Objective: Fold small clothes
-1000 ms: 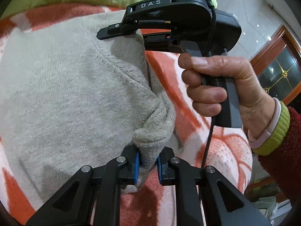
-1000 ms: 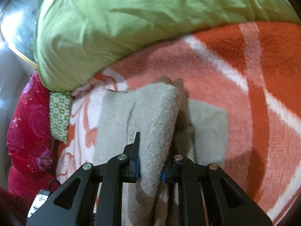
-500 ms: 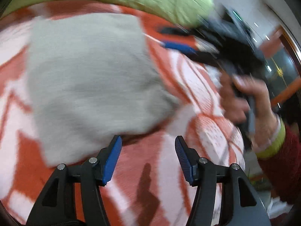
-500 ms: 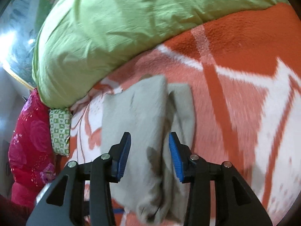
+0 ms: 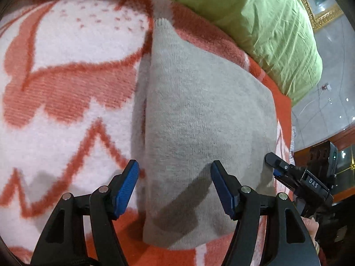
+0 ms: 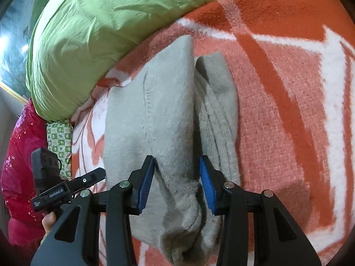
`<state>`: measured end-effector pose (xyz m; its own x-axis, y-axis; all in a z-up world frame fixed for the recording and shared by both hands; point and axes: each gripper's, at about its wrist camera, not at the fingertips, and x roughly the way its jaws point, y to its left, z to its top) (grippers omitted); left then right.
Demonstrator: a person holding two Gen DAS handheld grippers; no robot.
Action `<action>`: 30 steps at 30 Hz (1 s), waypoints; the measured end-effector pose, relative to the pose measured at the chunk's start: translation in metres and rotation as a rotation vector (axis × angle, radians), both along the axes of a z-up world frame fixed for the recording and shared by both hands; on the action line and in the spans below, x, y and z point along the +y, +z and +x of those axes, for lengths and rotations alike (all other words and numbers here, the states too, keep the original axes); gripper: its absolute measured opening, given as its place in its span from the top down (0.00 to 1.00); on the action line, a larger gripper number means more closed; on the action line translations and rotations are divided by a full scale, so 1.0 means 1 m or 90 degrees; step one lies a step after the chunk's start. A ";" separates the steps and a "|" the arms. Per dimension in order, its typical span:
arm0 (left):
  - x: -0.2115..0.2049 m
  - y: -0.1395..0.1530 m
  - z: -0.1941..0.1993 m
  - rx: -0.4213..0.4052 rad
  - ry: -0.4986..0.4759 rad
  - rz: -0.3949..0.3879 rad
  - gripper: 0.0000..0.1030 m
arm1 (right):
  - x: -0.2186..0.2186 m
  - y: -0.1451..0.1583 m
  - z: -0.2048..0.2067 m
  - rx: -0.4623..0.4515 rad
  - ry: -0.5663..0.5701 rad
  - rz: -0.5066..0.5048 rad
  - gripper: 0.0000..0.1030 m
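A small grey knitted garment [image 5: 199, 115] lies folded on an orange and white blanket [image 5: 66, 71]. My left gripper [image 5: 174, 185] is open and empty, its blue pads just above the garment's near edge. In the right wrist view the same garment [image 6: 155, 115] lies in two folded layers with a bunched end near the camera. My right gripper [image 6: 176, 182] is open, its pads on either side of that bunched end without pinching it. Each gripper shows in the other's view, the right one [image 5: 297, 177] at the garment's right edge and the left one [image 6: 66, 188] at its left.
A large green duvet [image 6: 99, 22] lies along the far edge of the blanket [image 6: 288, 88]. A red flowered cushion [image 6: 20, 155] and a small green checked cloth [image 6: 60, 137] sit at the left. A tiled floor [image 5: 328, 110] and wooden furniture show beyond the bed.
Both grippers were shut on the grey garment a second ago. They have let it go and opened. The garment now lies flat and folded on the blanket.
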<state>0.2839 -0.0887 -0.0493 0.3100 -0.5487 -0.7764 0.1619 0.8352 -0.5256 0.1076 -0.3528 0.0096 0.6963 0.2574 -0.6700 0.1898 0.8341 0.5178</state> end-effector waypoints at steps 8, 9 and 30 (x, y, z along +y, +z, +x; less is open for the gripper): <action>0.002 -0.007 0.003 0.001 0.026 -0.030 0.32 | -0.012 0.008 0.016 -0.042 0.000 0.055 0.58; 0.007 -0.002 0.004 -0.011 0.031 -0.043 0.32 | -0.011 0.009 0.018 -0.045 0.004 0.054 0.58; -0.049 -0.012 0.031 0.011 -0.040 0.009 0.25 | -0.050 -0.014 0.004 -0.026 -0.051 0.035 0.93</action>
<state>0.3153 -0.1372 -0.0615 0.2620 -0.5551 -0.7894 0.2053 0.8314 -0.5164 0.1120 -0.4029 -0.0040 0.7424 0.2360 -0.6271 0.2320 0.7875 0.5710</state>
